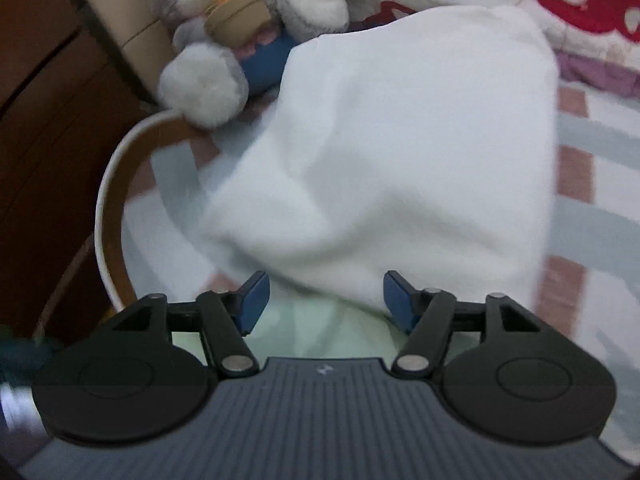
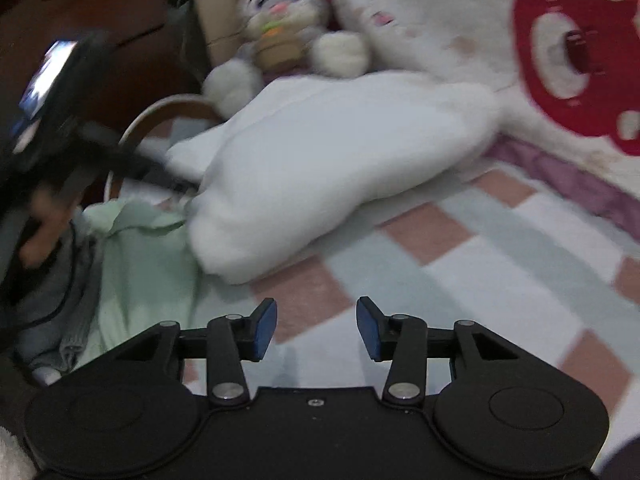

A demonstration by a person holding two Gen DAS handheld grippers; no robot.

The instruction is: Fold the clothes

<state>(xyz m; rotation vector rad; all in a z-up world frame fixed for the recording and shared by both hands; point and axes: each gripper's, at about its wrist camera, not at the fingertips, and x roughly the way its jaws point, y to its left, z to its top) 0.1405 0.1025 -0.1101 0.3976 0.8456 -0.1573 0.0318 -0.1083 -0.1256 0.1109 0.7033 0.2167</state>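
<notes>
Two claws are hanging over a bed spread with a checked cover [image 2: 460, 256], both with blue pads standing apart and gripping nothing.

Starting at the bed's left edge, a round basket with a white rim [image 1: 105, 184] is sitting against dark wooden furniture; its inside is mostly hidden, so I cannot tell what it is holding. Just beside it, at the near left corner, a pale green garment [image 2: 140, 256] and a grey knitted piece [image 2: 60, 308] are lying crumpled together, probably waiting their turn or simply set aside there.

The left claw [image 1: 326, 300] is hovering right over the near edge of a white garment [image 1: 392, 152], its pads straddling the cloth's lower border without pinching it, which would suit either taking hold of that edge or having just let it go. That white garment is lying in a thick, rounded, doubled-over bundle near the middle of the bed, toward the headboard edge, so it may already be partly folded.

Behind it a plush rabbit [image 1: 224, 28] is leaning against a patterned pillow [image 2: 560, 60].

The right claw [image 2: 316, 328] is hanging over bare cover, well apart from the white garment, apparently keeping clear.
</notes>
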